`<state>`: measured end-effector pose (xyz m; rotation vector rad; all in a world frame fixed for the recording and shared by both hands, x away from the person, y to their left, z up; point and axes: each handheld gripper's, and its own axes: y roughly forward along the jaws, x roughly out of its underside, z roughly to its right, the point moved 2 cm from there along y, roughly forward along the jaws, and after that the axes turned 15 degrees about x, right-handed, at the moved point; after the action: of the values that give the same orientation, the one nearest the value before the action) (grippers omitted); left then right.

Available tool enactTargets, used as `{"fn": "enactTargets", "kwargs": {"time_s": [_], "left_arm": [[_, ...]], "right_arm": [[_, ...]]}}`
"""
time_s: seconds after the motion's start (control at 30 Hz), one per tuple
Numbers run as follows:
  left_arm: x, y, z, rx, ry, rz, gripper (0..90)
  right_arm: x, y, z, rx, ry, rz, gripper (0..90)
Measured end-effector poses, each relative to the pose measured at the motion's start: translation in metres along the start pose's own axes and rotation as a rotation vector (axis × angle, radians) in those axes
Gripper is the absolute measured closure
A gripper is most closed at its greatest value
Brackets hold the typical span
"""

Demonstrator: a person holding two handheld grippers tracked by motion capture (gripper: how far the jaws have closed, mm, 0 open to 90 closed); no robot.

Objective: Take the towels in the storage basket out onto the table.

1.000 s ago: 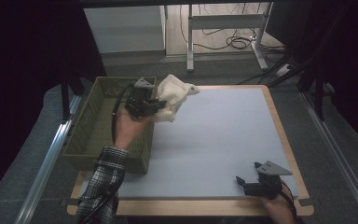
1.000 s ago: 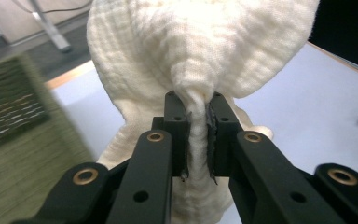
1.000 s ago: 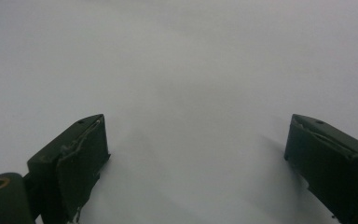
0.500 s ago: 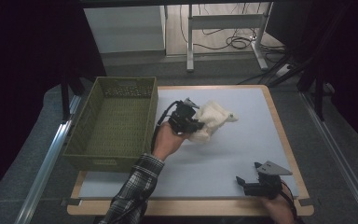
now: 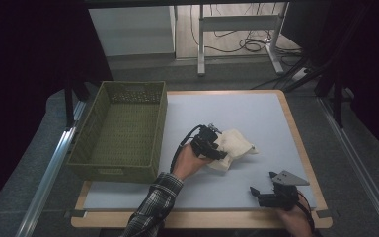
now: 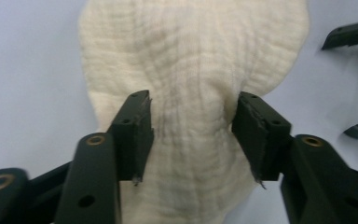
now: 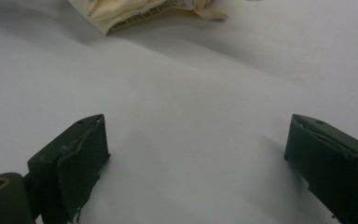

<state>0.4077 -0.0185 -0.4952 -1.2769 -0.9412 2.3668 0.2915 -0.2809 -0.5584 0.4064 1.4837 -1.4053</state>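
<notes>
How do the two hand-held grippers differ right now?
The left hand-held gripper sits mid-table over the cream cloth, its jaws just opened and straddling the fabric; the right hand-held gripper rests near the table's front edge with nothing but bare mat between its wider-spread jaws. The right carries a grey three-cornered plate. Both have black jaws, and both are open.

I can read no text, brand, number or sign anywhere here. In my right gripper view the cloth [image 7: 135,10] carries a strip of small dark print along one edge, likely a care label, but the letters are too small and blurred for me to make out.
</notes>
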Motion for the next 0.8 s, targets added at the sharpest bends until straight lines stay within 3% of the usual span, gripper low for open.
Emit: {"fn": "enactTargets", "kwargs": {"time_s": [0.03, 0.13, 0.3, 0.63, 0.7, 0.8], "left_arm": [[-0.002, -0.003, 0.001, 0.008, 0.002, 0.011, 40.1], [-0.006, -0.012, 0.005, 0.018, 0.003, 0.046, 35.1], [-0.014, -0.015, 0.014, 0.022, 0.037, 0.073, 37.6], [-0.038, 0.023, 0.04, 0.088, 0.127, 0.058, 46.2], [-0.042, 0.031, 0.043, 0.081, 0.14, 0.048, 47.0], [-0.045, 0.044, 0.044, 0.032, 0.163, 0.018, 47.8]], "right_arm": [[0.0, 0.0, 0.0, 0.0, 0.0, 0.0, 6.2], [0.0, 0.0, 0.0, 0.0, -0.001, 0.0, 6.2], [0.0, 0.0, 0.0, 0.0, 0.001, -0.001, 6.2], [0.0, 0.0, 0.0, 0.0, -0.001, 0.001, 6.2], [0.0, 0.0, 0.0, 0.0, -0.001, 0.001, 6.2], [0.0, 0.0, 0.0, -0.002, 0.0, 0.0, 6.2]]}}
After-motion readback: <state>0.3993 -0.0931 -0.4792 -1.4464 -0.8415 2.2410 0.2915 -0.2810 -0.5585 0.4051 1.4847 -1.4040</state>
